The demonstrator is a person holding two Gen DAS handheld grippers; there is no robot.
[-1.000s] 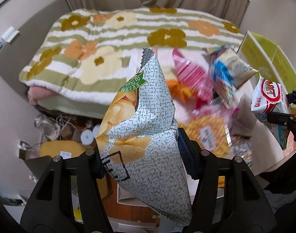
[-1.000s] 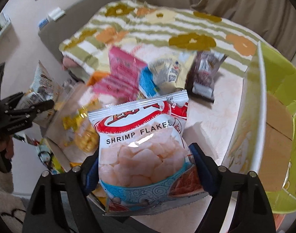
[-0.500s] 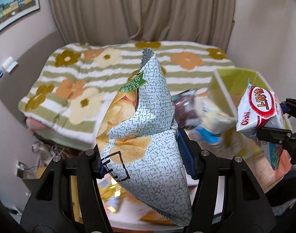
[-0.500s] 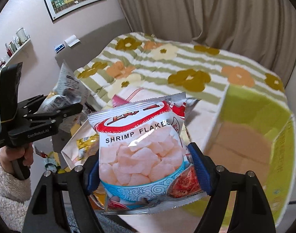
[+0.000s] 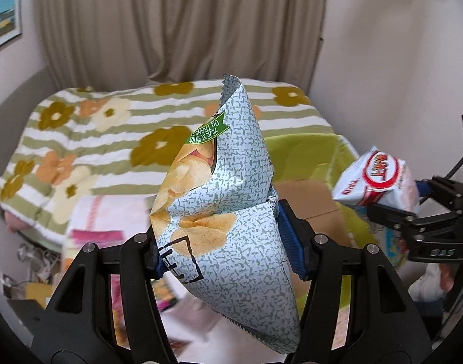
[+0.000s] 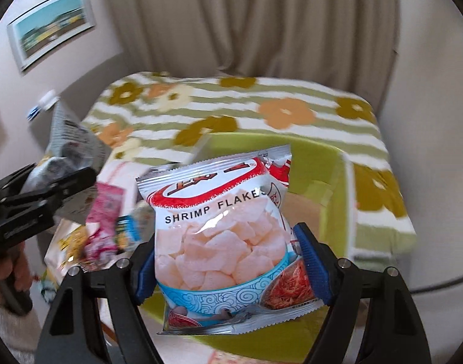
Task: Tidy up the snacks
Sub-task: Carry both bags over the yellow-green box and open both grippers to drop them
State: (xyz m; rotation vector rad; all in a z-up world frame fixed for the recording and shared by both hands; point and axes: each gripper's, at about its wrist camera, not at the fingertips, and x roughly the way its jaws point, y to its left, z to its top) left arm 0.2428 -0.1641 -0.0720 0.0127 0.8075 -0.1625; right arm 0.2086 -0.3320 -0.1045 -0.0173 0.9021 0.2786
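Note:
My left gripper (image 5: 222, 242) is shut on a grey-speckled chip bag (image 5: 231, 212) and holds it upright in the air. My right gripper (image 6: 231, 261) is shut on a white and red shrimp flakes bag (image 6: 222, 236), held above the open green cardboard box (image 6: 337, 188). The box also shows in the left wrist view (image 5: 307, 157), behind the chip bag. In the left wrist view the right gripper (image 5: 392, 209) with its shrimp flakes bag (image 5: 377, 182) is at the right. In the right wrist view the left gripper (image 6: 58, 182) with the chip bag (image 6: 70, 139) is at the left.
Several loose snack packets (image 6: 104, 221) lie on the pale table (image 5: 116, 212) left of the box. A bed with a flowered striped blanket (image 5: 110, 133) stands behind, with curtains (image 6: 246, 24) beyond. Clutter lies on the floor at the lower left (image 5: 28, 261).
Both grippers have lifted and swung right with their bags. The green box has come to sit right in front of both, and the loose packets have slid off to the left.

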